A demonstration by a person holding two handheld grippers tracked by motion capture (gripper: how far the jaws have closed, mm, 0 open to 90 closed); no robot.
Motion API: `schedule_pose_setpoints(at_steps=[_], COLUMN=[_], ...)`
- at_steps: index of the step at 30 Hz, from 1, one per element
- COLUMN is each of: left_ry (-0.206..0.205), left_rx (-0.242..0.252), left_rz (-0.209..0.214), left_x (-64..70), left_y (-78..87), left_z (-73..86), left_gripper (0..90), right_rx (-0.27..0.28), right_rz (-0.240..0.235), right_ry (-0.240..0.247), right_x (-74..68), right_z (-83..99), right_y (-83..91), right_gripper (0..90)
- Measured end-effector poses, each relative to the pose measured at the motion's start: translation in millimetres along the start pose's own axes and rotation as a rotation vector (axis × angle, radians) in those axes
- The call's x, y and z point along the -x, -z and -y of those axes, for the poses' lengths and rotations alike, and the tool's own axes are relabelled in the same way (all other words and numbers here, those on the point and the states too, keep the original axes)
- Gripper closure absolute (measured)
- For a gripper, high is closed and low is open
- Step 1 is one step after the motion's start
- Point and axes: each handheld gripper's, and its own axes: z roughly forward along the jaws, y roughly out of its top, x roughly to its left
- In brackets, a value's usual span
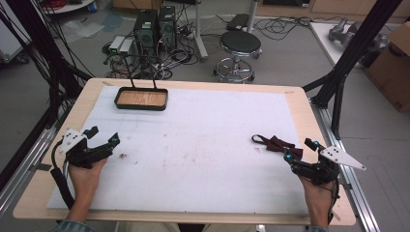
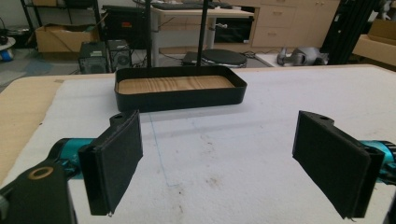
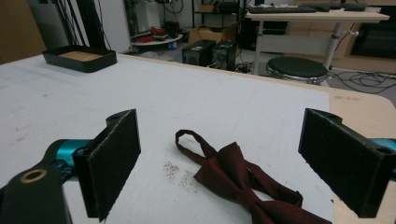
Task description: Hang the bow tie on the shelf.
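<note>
One white mat (image 1: 193,145) covers the table; one black wood-bottomed tray (image 1: 141,99) sits far left. One dark red bow tie (image 3: 233,179) – satin, strap looped – lies flat between the wide-open, empty right gripper (image 3: 233,163); left gripper (image 2: 219,163) likewise gapes empty.

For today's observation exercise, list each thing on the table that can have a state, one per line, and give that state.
Left hand-held gripper: open, holding nothing, pointed toward the tray.
Right hand-held gripper: open, jaws either side of the bow tie, not gripping it.
Bow tie: lying flat on the white mat, strap looped, untouched.
Tray: upright at the far left of the mat, nothing inside.
</note>
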Motion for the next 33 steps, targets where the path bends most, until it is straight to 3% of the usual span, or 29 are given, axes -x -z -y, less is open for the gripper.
schedule_pose_setpoints(at_steps=[13,17,23,27,33], left_ry=[-0.002,-0.004,-0.005,-0.005,-0.008], left_rx=[-0.001,-0.005,-0.006,-0.006,-0.010], left_rz=[-0.002,-0.001,-0.001,0.000,0.000], left_x=[0.3,0.4,0.8,1.0,1.5], left_y=[-0.9,-1.3,-1.7,-2.1,-2.8], left_z=[0.2,0.4,0.5,0.6,0.8], left_gripper=[16.3,16.3,16.3,16.3,16.3], right_rx=[-0.018,-0.062,-0.108,-0.134,-0.165], right_rz=[-0.008,-0.016,-0.064,-0.076,-0.105], right_ry=[0.043,0.084,0.113,0.116,0.075], right_x=[11.6,16.9,24.1,28.1,38.7], right_z=[-1.9,-3.0,-0.1,2.8,8.2], right_y=[-12.5,-23.1,-36.9,-41.2,-48.9], right_gripper=[14.8,16.7,20.3,20.5,22.9])
